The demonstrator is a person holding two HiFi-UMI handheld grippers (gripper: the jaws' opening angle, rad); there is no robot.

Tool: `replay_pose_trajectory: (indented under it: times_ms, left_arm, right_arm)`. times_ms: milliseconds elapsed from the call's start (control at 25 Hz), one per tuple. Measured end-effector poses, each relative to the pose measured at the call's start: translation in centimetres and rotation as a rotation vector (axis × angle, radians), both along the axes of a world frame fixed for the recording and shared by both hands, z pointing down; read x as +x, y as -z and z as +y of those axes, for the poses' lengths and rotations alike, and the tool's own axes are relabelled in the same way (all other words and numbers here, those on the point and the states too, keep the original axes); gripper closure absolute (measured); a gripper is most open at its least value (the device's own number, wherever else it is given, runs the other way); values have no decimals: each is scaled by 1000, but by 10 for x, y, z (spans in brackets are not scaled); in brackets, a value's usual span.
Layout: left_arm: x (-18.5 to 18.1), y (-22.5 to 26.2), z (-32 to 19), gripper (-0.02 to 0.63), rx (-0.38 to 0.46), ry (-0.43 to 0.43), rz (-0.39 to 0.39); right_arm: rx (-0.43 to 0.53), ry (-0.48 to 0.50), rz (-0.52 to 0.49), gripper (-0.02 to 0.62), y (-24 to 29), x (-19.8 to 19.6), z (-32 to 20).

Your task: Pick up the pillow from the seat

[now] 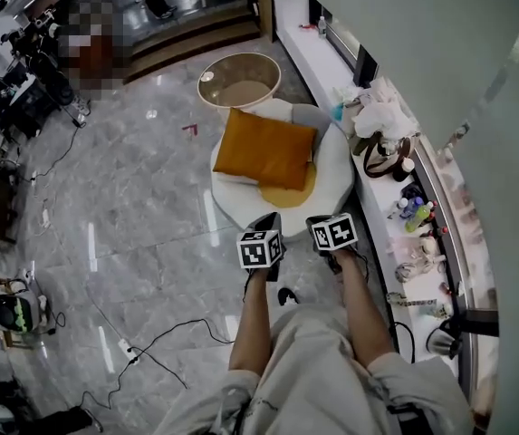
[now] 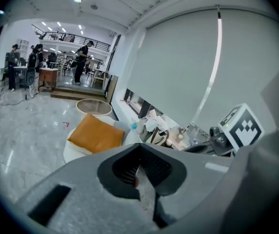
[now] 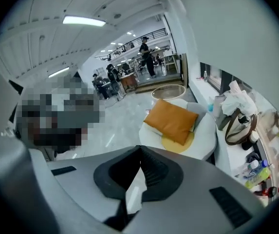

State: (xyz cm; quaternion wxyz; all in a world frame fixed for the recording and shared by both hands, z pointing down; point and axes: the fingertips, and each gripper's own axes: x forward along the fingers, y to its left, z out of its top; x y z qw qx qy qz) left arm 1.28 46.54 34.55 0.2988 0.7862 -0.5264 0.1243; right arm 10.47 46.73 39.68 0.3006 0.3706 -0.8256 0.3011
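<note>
An orange square pillow (image 1: 265, 148) lies on a round white seat (image 1: 336, 184), over a yellow round cushion (image 1: 288, 195). Both grippers hover side by side in front of the seat's near edge, apart from the pillow. My left gripper (image 1: 267, 219) has its jaws together with nothing in them, and my right gripper (image 1: 319, 221) is shut and empty too. In the left gripper view the pillow (image 2: 96, 134) sits beyond the shut tips of the left gripper (image 2: 140, 144). In the right gripper view the pillow (image 3: 172, 120) lies ahead of the right gripper (image 3: 140, 147).
A round glass-topped side table (image 1: 238, 78) stands behind the seat. To its right a white window ledge (image 1: 381, 234) holds a brown bag (image 1: 381, 157), cloths and bottles. Cables (image 1: 150, 352) trail over the glossy marble floor. Steps (image 1: 187, 30) and people are far back.
</note>
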Motion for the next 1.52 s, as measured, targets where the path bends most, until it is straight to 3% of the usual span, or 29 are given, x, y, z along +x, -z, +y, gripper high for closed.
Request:
replay_pose_trajectory:
  times_ms: [200, 360, 520, 720, 880, 1080, 1320, 1520]
  left_arm:
    - [-18, -22, -8, 598, -30, 41, 59]
    - [-19, -40, -6, 597, -72, 15, 76]
    - [-3, -52, -15, 597, -100, -30, 64]
    - [30, -44, -31, 597, -82, -121, 46]
    - [49, -48, -42, 597, -49, -132, -2]
    - [57, -56, -59, 597, -58, -154, -92]
    - [29, -22, -112, 597, -12, -86, -150]
    - [8, -8, -144, 597, 22, -41, -178]
  right_arm:
    - [-22, -1, 48, 589, -25, -12, -7]
    - [-50, -9, 38, 589, -38, -19, -1]
    - [-64, -20, 72, 589, -47, -1, -1]
    - [-66, -139, 7, 589, -38, 26, -10]
    - [-108, -171, -15, 589, -44, 45, -11]
    - [-154, -131, -47, 589, -56, 47, -26]
    - [-122, -83, -116, 589, -37, 14, -95]
    - [-128, 60, -158, 589, -28, -25, -131]
